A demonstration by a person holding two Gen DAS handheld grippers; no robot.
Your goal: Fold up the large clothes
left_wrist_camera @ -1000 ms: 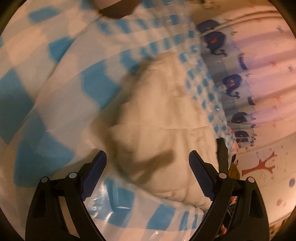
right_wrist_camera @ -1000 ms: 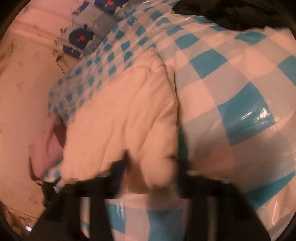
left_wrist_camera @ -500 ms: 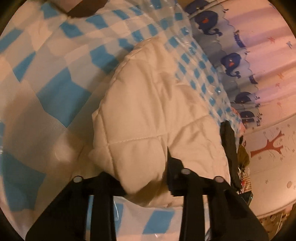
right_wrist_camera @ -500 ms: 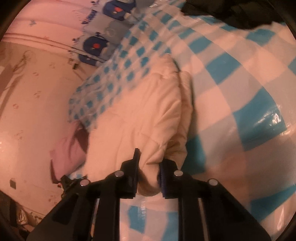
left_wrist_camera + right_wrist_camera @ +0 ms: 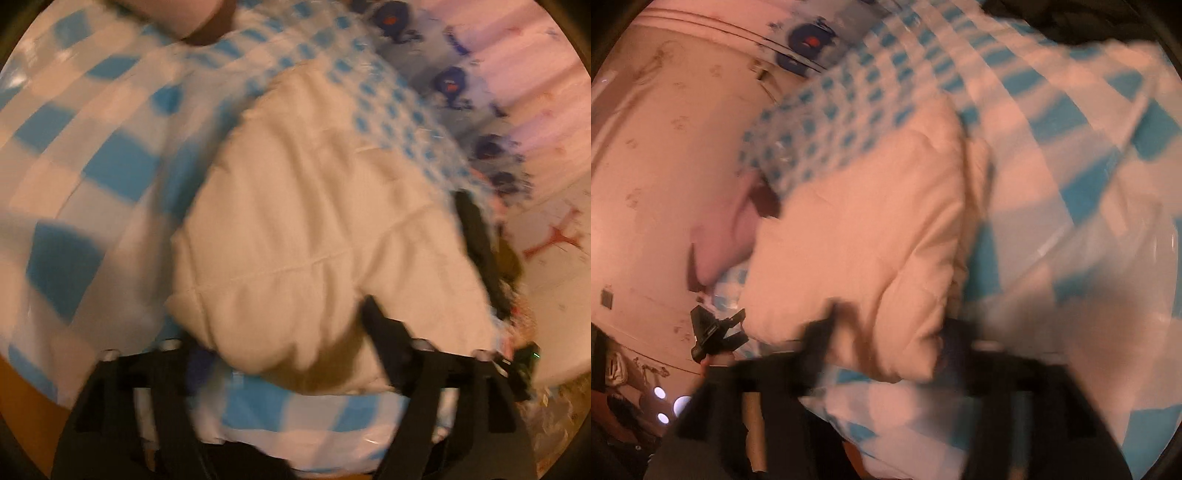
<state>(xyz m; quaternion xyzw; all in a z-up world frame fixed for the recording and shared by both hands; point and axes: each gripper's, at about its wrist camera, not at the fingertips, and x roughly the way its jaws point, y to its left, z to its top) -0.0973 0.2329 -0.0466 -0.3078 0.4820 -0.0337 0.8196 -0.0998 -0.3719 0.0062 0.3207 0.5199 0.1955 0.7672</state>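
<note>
Cream quilted jacket (image 5: 317,236) folded into puffy bundle, lying on checkered sheet.

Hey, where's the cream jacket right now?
The cream jacket lies folded on the blue checked sheet, filling the middle of both wrist views, just ahead of each gripper's fingers.

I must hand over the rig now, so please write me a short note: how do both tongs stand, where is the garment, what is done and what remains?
Left tongs: open, straddling the near edge of the cream quilted garment, not gripping.
Right tongs: open as far as the blur allows, also around the near edge.
Garment: lies bunched and doubled over on the blue checkered cloth.
Done: a rough fold.
Left: probably re-grip, fold again, flatten.
</note>
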